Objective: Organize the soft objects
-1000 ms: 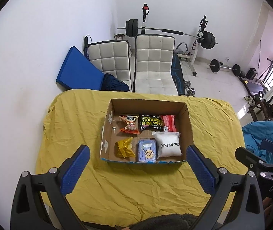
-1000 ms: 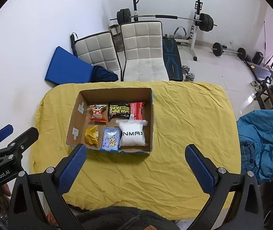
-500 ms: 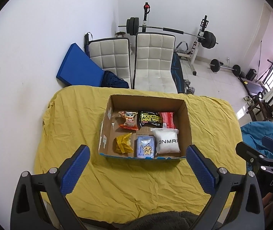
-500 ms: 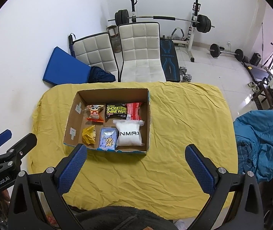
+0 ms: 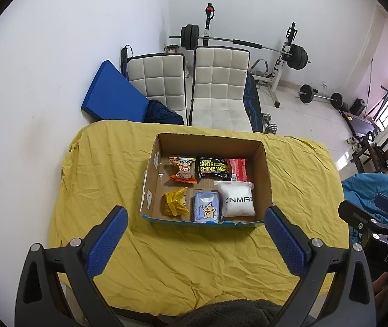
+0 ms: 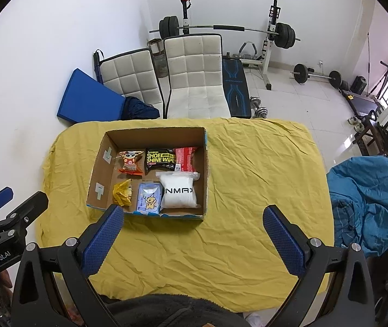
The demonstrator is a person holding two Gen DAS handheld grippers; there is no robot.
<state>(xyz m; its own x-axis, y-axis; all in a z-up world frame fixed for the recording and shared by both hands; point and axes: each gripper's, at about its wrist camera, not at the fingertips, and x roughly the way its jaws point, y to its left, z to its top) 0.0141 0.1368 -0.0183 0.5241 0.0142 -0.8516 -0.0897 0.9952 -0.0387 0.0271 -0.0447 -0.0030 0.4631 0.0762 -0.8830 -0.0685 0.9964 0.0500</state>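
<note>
1. The left gripper (image 5: 195, 227) is hovering over the near part of the yellow cloth (image 5: 207, 267), jaws spread wide and holding nothing.
2. The right gripper (image 6: 192, 226) is hanging likewise, jaws wide and empty.
3. The box (image 5: 265, 174) is sitting at 12 o'clock from the left jaws, near, its long axis running 9 to 3.
4. From the right jaws the box (image 6: 207, 169) is lying toward 11 o'clock, so the left gripper is looking nearer and squarer to it.
5. Six soft packs are lying inside in two rows; the white pouch (image 5: 238, 200) is resting at the near right, upright in plan, beside the blue pack (image 5: 206, 209).
</note>
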